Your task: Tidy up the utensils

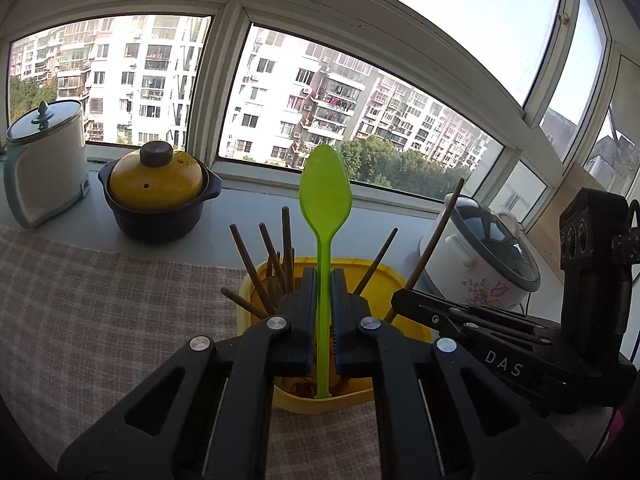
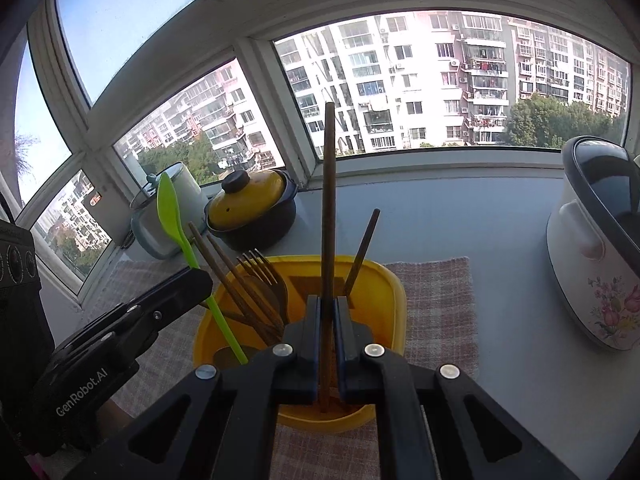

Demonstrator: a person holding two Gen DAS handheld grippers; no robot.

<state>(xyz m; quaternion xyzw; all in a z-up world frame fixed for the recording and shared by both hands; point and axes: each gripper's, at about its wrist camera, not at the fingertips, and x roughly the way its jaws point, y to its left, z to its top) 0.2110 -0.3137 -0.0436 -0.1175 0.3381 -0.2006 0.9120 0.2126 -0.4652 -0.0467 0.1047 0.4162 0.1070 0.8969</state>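
A yellow utensil holder [image 1: 390,276] [image 2: 384,280] stands on a checked cloth and holds several brown chopsticks [image 1: 245,252] [image 2: 224,264], a wooden fork [image 2: 260,266] and a wooden spoon. My left gripper [image 1: 322,280] is shut on the handle of a green plastic spoon [image 1: 326,192], held upright, bowl up, over the holder; the spoon also shows in the right wrist view [image 2: 172,208]. My right gripper [image 2: 328,308] is shut on a single brown chopstick [image 2: 329,200], held upright with its lower end inside the holder. The right gripper appears in the left wrist view [image 1: 404,296].
On the windowsill behind stand a white lidded kettle [image 1: 44,160] [image 2: 176,192], a dark pot with a yellow lid [image 1: 156,196] [image 2: 252,208] and a floral rice cooker [image 1: 484,256] [image 2: 592,248]. The checked cloth [image 1: 100,304] [image 2: 436,296] covers the counter under the holder.
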